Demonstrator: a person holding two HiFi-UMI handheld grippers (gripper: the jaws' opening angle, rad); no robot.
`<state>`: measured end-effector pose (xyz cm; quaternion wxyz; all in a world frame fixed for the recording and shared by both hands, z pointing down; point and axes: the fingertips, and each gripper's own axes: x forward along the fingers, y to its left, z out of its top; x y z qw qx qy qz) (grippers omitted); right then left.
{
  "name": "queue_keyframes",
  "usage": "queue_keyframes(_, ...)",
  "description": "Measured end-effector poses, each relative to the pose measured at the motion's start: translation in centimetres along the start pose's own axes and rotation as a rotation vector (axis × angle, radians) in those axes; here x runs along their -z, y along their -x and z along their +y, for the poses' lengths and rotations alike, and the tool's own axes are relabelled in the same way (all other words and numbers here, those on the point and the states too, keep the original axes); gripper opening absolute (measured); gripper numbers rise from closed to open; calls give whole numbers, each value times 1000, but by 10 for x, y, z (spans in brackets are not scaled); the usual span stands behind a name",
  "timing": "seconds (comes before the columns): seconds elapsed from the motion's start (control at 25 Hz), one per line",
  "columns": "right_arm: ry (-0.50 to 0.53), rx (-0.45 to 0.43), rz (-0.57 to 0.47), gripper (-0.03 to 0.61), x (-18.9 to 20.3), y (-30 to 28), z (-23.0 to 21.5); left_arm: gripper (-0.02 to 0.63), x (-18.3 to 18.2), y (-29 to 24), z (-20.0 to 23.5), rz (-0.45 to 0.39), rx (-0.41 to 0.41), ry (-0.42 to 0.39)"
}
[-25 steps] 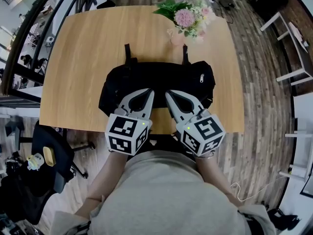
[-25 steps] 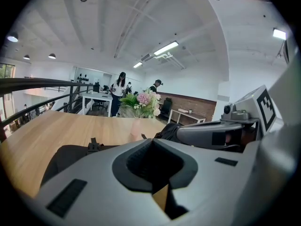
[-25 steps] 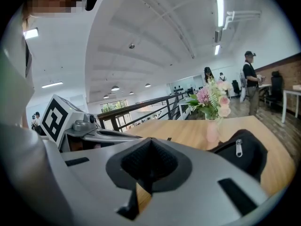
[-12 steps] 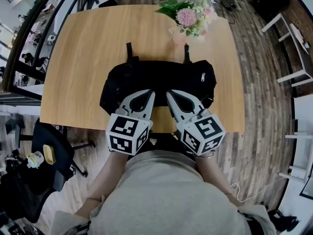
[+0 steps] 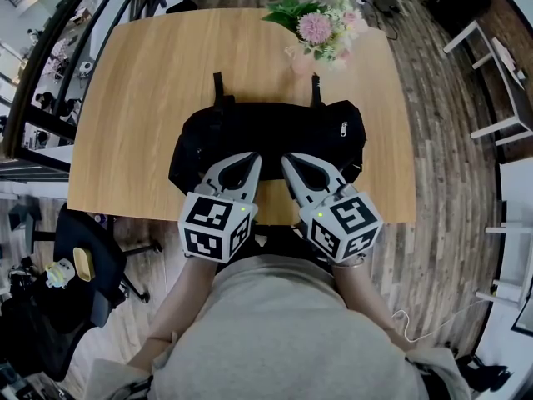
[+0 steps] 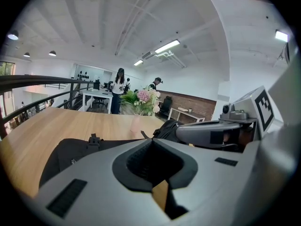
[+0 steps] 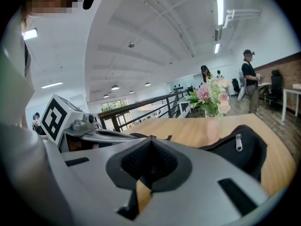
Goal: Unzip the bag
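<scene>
Black is the office chair on the floor off the table's near left corner, and light wood is the table itself, its left half bare. The left gripper reaches in over the near edge a little left of centre. In the left gripper view its jaws stand together with nothing between them. Its marker cube hangs off the near edge, towards the person. The bag, black and soft, lies lengthwise along the near edge around the middle of the table. Two short straps point from its back towards the far edge, one on the left and one on the right. Both gripper tips lie over the bag's near side, close to each other; whether they touch the fabric cannot be told. The right gripper comes in just right of centre, its jaws likewise pressed together and empty, its own marker cube beyond the near edge. A silver zipper pull hangs on the bag's right end, well apart from both grippers, and the zip looks closed. By the far edge, right of centre, a pink vase holds pink and white flowers with green leaves. White furniture stands on the plank floor off the table's right edge.
</scene>
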<state>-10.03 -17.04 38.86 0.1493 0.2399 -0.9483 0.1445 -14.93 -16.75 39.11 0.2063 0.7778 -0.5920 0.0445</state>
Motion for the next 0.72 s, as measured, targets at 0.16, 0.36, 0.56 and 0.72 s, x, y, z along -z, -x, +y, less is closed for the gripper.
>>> queue_keyframes(0.16,3,-3,13,6,4,-1,2,20,4,0,-3,11,9,1)
queue_keyframes(0.36,6,-2,12,6,4,-1,2,20,6,1,-4,17,10,4)
queue_keyframes(0.56,2,-10,15,6,7,-2,5,20,7,2,-4,18,8,4)
queue_keyframes(0.72,-9,-12,20,6,10,-3,7,20,10,3,-5,22,3,21)
